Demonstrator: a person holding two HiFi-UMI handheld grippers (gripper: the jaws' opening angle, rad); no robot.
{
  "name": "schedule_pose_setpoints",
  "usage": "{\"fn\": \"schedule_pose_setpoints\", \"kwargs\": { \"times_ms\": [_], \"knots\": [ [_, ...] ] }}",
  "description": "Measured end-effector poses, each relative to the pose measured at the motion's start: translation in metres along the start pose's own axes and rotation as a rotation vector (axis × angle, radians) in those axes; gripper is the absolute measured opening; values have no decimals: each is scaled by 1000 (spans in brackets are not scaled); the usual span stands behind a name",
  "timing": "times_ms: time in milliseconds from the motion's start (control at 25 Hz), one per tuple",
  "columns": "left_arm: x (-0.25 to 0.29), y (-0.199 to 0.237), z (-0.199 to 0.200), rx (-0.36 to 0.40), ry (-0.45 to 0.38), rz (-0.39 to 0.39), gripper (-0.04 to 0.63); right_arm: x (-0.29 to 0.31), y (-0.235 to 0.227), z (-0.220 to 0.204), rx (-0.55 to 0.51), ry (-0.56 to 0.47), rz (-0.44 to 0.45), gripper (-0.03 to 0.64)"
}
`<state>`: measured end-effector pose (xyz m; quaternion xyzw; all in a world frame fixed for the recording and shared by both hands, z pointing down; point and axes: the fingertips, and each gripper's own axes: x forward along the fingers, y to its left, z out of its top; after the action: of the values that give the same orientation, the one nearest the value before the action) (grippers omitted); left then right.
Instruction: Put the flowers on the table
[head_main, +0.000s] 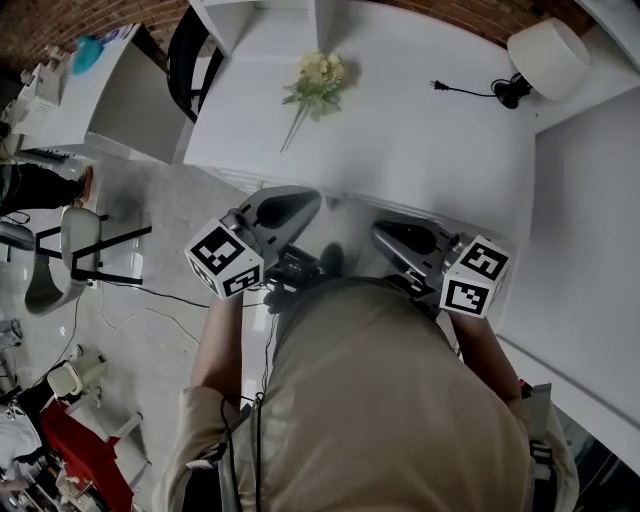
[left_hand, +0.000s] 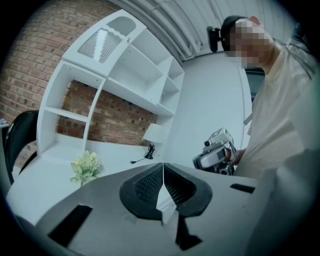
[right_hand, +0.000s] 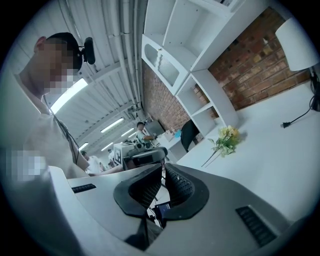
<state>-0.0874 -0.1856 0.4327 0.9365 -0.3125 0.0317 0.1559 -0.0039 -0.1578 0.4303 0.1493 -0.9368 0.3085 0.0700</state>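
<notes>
Flowers (head_main: 318, 82) lie on the desk (head_main: 430, 140), stem toward seven, twelve o'clock from your left gripper (left_hand: 162, 167) — its fingers, like your right gripper's (right_hand: 162, 169), pressed together, empty.

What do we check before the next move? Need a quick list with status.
1. The flowers are on the table: ok, they lie on their side on the white top.
2. The left gripper is empty: ok, fingers together, nothing between them.
3. The right gripper is empty: ok, fingers meet at the tips, nothing between them.
4. Both grippers are clear of the flowers: ok, they are back at the table's near edge, well apart from the bunch.
5. The lamp cord is clear of the flowers: ok, its plug lies apart from them.
6. The flowers' far side is undamaged: cannot tell.
</notes>
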Motion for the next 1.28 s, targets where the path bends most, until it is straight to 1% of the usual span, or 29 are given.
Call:
{"fn": "schedule_pose_setpoints", "kwargs": {
  "times_ms": [80, 160, 280, 400, 560, 640, 720, 840, 920, 1040, 1200, 1280],
  "knots": [
    [8, -12, 6, -36, -25, -26, 12, -14, 0, -2, -3, -9, -2, 35],
    [17, -24, 8, -45, -30, -36, 12, -28, 1, -2, -5, -15, -3, 35],
    [29, -42, 6, -22, -6, -43, 12, -46, 2, -4, -3, -35, -7, 35],
    [38, -61, 3, -17, 2, -47, 12, -64, 4, -7, -17, -48, -10, 31],
    [43, -71, -2, 4, 5, -17, 12, -77, 3, -12, -45, -68, 5, 27],
    [46, -80, -12, -2, 15, -7, 12, -87, 3, -22, -36, -71, 14, 26],
    [47, -100, -23, -22, 29, -16, 12, -102, 11, -35, -18, -71, 14, 27],
    [47, -116, -25, -5, 34, -20, 12, -112, 19, -41, -20, -90, 28, 26],
    [48, -126, -30, -10, 29, -21, 12, -118, 20, -47, -18, -94, 33, 26],
    [41, -147, -55, -40, 34, -23, 12, -123, 27, -72, -1, -67, 35, 27],
    [30, -156, -80, -57, 60, 11, 12, -116, 30, -97, 13, -31, 72, 26],
    [20, -169, -84, -94, 86, 43, 12, -119, 42, -107, 42, -7, 102, 26]
  ]
}}
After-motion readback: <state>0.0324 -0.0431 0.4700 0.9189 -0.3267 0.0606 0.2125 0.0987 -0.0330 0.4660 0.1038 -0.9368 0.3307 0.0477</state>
